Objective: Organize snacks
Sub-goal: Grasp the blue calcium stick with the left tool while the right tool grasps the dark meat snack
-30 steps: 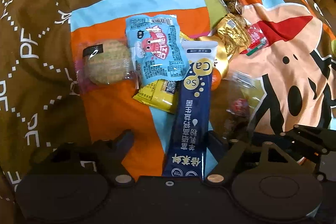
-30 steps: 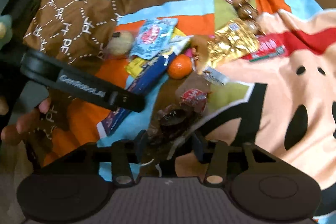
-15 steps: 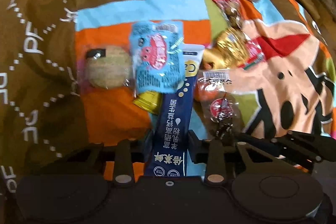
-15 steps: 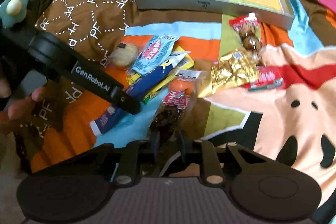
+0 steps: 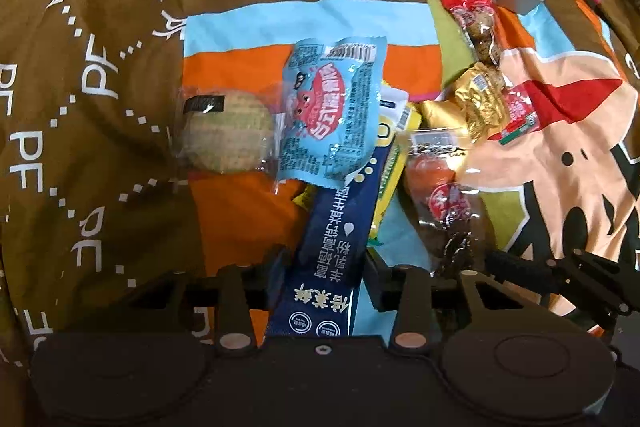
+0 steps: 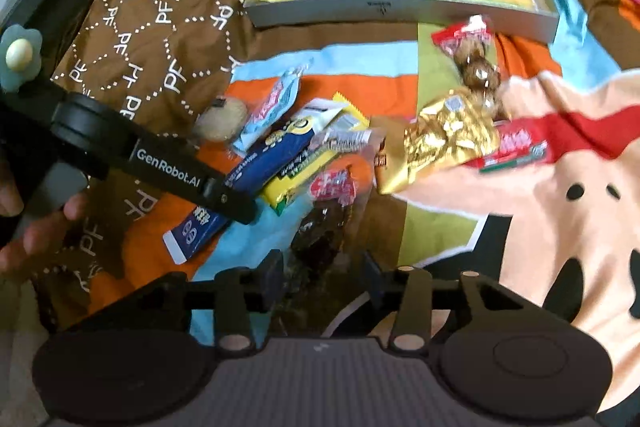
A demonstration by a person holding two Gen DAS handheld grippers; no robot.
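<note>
Snacks lie in a loose heap on a patterned bedspread, brown with white lettering on one side, bright cartoon print on the other.

Left tool: its jaws straddle the near end of a long navy stick pack. They have just been opening a little after a squeeze; narrow gaps show on both sides of the pack, so the pads are not pressing it. The pack lies flat, its far end tucked under a light blue pouch. Just left of the pouch lies a round biscuit in clear wrap. A yellow packet pokes out from beneath the navy pack on the right.

Right tool: jaws also just opened, set apart on either side of a clear bag of dark sweets with a red label. The bag lies between them on the bedspread; no firm contact can be seen.

Farther right lie a gold foil packet, a red-topped bag of brown balls and a small red wrapper. An orange fruit lies partly under the clear bag.

A grey tray lies at the far edge and holds a few items. In the right view a hand grips the left tool's handle.
</note>
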